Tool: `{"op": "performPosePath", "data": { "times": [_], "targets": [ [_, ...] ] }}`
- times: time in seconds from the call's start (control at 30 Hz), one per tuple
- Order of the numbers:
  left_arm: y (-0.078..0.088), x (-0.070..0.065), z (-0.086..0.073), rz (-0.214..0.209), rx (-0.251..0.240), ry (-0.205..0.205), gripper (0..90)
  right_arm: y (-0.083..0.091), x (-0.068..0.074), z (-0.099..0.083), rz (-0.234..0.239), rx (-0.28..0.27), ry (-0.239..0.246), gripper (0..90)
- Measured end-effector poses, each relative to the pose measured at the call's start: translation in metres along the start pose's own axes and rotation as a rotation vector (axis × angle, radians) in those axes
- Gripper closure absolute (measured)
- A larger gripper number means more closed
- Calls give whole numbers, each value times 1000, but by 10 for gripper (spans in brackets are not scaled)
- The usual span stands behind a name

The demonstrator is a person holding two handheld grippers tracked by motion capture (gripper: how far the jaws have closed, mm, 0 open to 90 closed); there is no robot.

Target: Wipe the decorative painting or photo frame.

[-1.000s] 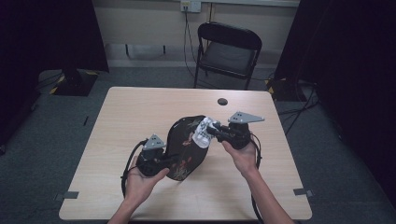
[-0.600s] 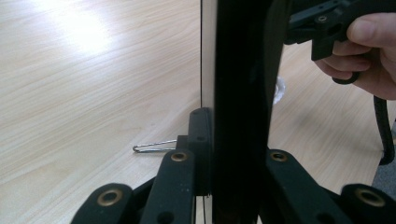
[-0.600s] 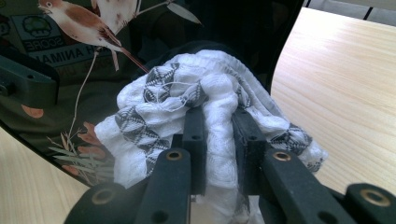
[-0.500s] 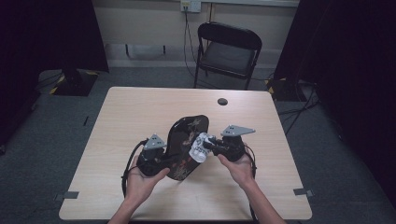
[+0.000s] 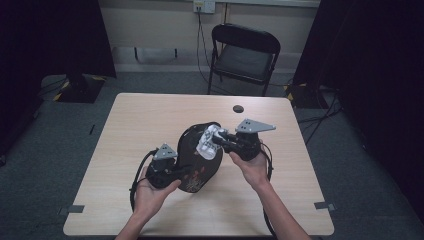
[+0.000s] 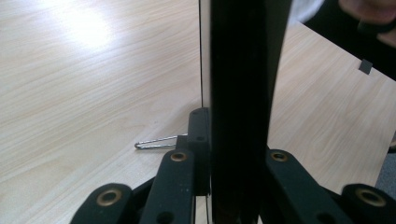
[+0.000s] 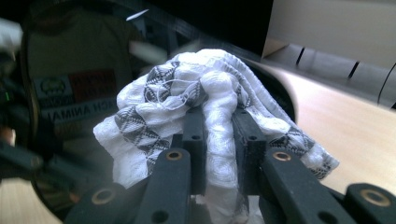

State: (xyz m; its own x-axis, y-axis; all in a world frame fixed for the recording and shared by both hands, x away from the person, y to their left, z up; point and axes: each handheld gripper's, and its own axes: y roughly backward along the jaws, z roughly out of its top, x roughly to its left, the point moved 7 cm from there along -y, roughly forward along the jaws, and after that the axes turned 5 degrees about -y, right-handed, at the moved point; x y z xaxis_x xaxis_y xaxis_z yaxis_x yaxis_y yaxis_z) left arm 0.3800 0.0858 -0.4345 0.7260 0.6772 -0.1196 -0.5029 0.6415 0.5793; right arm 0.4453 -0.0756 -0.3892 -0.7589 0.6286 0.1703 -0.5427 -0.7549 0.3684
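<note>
The cloth [image 7: 205, 107] is white with grey-black zigzag bands; the plate [image 5: 200, 157] is glossy black, seemingly with red print; the table [image 5: 150, 120] is pale wood.

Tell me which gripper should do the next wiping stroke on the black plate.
Right. The right gripper is shut on the white patterned cloth, pressed against the black plate. The left gripper clamps the plate's edge, holding it upright.

Place: recording studio or lab room
Signs: black curtains [image 5: 50, 40], grey carpet [image 5: 45, 130], tape marks [image 5: 76, 209], lone desk [image 5: 150, 115], folding chair [image 5: 245, 55], wall socket [image 5: 204, 6]
</note>
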Motion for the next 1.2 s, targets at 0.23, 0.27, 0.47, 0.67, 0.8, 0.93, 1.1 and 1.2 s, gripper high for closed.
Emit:
{"op": "performPosePath", "data": {
  "times": [0.23,0.27,0.47,0.67,0.8,0.93,1.1,1.2],
  "targets": [
    [-2,-2,2,2,7,2,800,-9,-4,-50,-8,124,8,782],
    [-2,-2,2,5,7,-4,800,-10,-5,-55,-7,133,4,782],
    [-3,-3,3,9,10,-4,796,-14,-9,-74,-20,166,-20,780],
    [-3,-3,3,6,12,-4,797,-10,-6,-59,-22,142,-18,780],
    [-4,-4,4,17,8,-1,795,-6,-5,-34,-22,84,-17,780],
    [-4,-4,4,22,10,-11,793,-1,-4,-8,-21,19,-19,780],
    [-3,-3,2,12,14,-11,800,7,0,16,-6,-56,-15,779],
    [-3,-3,2,14,9,-6,800,3,4,9,1,-30,9,779]
  ]
}}
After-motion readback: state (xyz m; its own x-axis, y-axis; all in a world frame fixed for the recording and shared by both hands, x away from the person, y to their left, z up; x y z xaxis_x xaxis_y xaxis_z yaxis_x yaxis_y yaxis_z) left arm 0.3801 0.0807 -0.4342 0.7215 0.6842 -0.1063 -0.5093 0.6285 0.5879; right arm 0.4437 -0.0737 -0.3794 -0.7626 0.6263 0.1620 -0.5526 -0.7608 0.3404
